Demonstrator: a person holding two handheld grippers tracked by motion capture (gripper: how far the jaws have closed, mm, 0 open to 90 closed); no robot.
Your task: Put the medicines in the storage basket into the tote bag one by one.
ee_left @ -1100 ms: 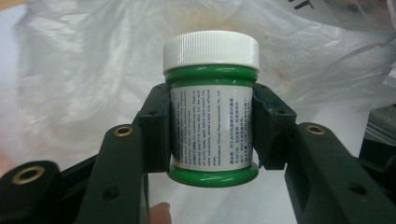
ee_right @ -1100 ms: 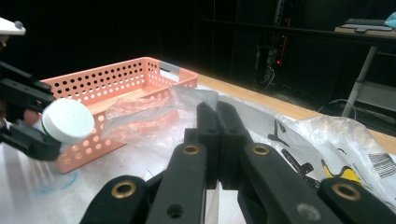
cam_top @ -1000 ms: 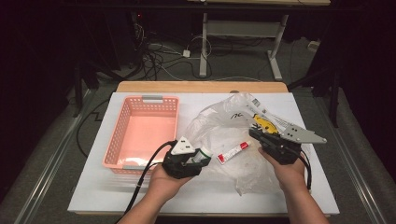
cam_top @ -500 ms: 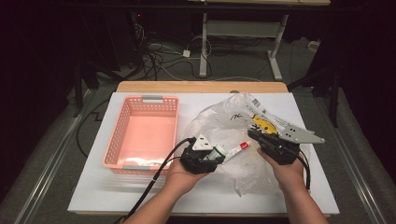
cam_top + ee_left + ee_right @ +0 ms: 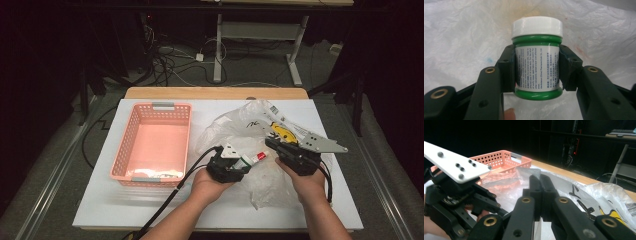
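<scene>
L gripper is clamped on the green jar w/ white cap, over the plastic bag at table center; R gripper has jaws together, pinching bag film, I think. Basket sits at 9 o'clock of the jar. I'd keep the squeeze on the label band, jar upright, and lift clear of the film before swinging toward 9.

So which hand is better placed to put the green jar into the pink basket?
Left. The left tool already clamps the green jar and is nearer the pink basket. The right tool is shut on the plastic bag, farther away.
</scene>
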